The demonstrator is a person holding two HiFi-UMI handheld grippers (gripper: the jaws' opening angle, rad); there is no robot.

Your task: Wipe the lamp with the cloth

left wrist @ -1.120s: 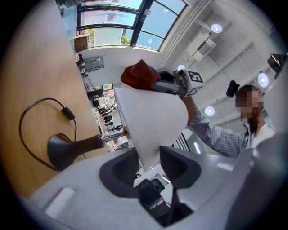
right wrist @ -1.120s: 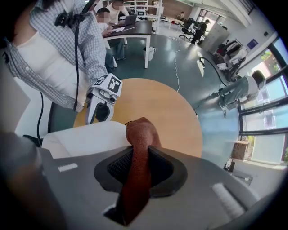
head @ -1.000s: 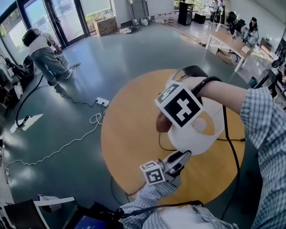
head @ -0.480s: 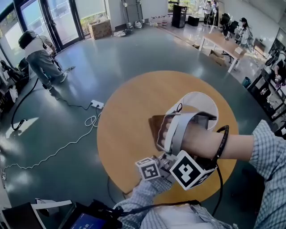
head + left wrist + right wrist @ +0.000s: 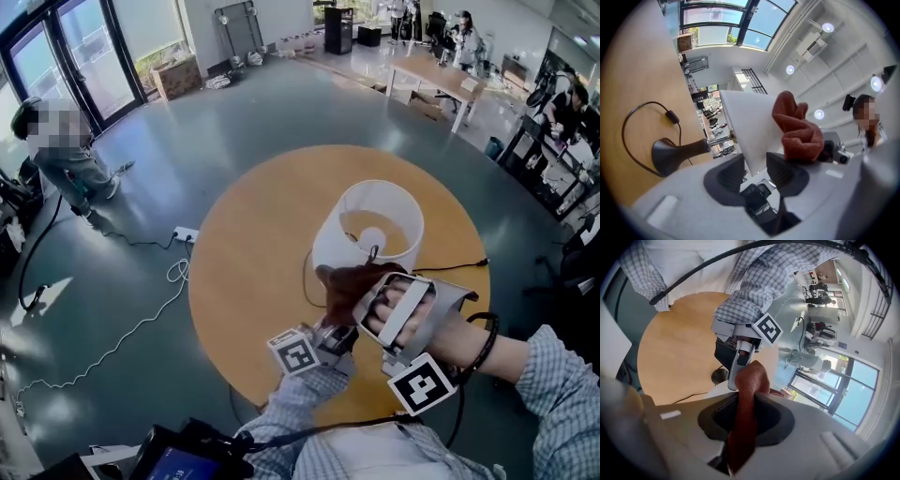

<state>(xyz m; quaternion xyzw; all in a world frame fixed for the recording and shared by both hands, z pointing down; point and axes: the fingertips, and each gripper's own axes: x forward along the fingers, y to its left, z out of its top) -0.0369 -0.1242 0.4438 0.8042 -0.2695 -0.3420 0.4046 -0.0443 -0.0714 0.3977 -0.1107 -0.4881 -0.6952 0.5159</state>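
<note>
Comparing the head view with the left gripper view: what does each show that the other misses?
Head view only: the open inside of the shade, the grey floor and a power strip lying on it.
Left gripper view only: the lamp's dark base, the ceiling lights, and the shade's rim pinched in the left tongs.
Both: the white shade, the reddish cloth and the wooden table.

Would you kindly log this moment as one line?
left gripper: shut on lampshade rim | right gripper: shut on cloth | cloth: against lampshade | lamp: on round table
</note>
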